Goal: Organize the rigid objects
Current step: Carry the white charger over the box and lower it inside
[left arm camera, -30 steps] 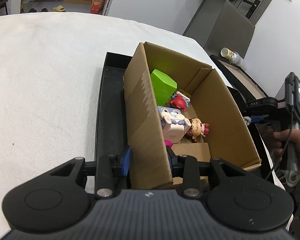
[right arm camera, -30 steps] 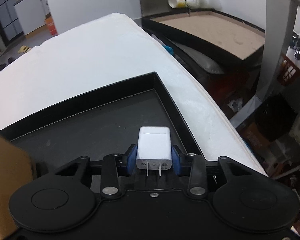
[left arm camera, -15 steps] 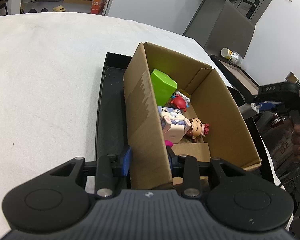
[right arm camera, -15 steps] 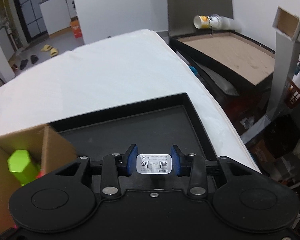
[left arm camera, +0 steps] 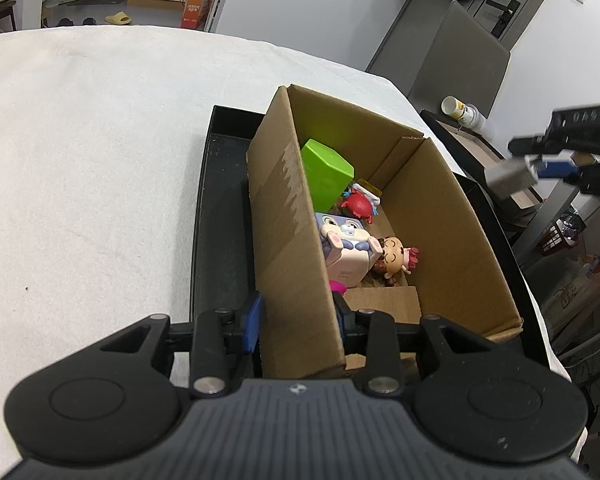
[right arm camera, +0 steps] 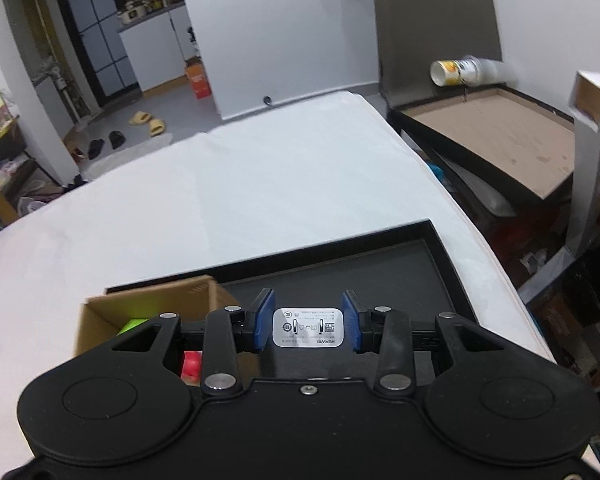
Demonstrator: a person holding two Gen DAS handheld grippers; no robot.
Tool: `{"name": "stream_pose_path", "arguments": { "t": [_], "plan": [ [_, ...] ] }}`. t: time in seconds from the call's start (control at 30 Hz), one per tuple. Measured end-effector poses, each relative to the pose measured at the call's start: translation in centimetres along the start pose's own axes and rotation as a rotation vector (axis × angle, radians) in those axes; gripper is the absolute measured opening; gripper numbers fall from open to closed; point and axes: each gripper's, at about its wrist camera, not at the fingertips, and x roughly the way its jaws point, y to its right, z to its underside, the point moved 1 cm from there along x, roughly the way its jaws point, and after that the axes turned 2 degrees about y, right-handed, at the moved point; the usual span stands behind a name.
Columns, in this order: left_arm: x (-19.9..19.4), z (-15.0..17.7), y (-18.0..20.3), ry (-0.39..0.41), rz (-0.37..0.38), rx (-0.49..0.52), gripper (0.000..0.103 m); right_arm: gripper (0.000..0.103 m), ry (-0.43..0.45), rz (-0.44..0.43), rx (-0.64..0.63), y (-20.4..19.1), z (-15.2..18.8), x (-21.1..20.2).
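Note:
An open cardboard box (left arm camera: 440, 216) stands in a black tray (left arm camera: 220, 216) on the white table. Inside it lie a green block (left arm camera: 326, 172), a red crab toy (left arm camera: 356, 205), a bunny cube (left arm camera: 346, 248) and a small doll (left arm camera: 394, 258). My left gripper (left arm camera: 298, 320) is shut on the box's near left wall. My right gripper (right arm camera: 308, 326) is shut on a white charger plug (right arm camera: 308, 326), held in the air above the tray (right arm camera: 380, 276). In the left wrist view the charger (left arm camera: 508, 178) hangs to the right of the box.
A paper cup (right arm camera: 460, 72) lies on a second tray with a brown board (right arm camera: 500, 136) past the table's right edge. White cloth covers the table (left arm camera: 80, 160). Shelves and clutter stand at the far right.
My right gripper has lifted the charger up from the tray and tilted it, so the box's corner has come into its view. The left gripper has kept still on the box wall.

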Motion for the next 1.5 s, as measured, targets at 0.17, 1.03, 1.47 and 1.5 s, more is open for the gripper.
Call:
{"name": "stream_pose_path", "arguments": {
  "t": [0.17,1.03,1.47,1.5],
  "plan": [
    [0.0,0.0,0.0,0.000,0.000,0.000,0.033,0.036,0.031,-0.045,-0.070,-2.4,-0.4,-1.2],
    [-0.1,-0.1,-0.1,-0.002,0.004,-0.004,0.033,0.037,-0.107,-0.132,-0.347,-11.2,2.3,2.3],
    [-0.1,-0.1,0.1,-0.003,0.006,-0.006,0.033,0.037,-0.192,-0.095,-0.442,-12.5,3.9,3.7],
    [-0.2,-0.1,0.1,-0.003,0.006,-0.006,0.033,0.037,-0.199,-0.092,-0.442,-12.5,4.0,3.9]
  ]
}}
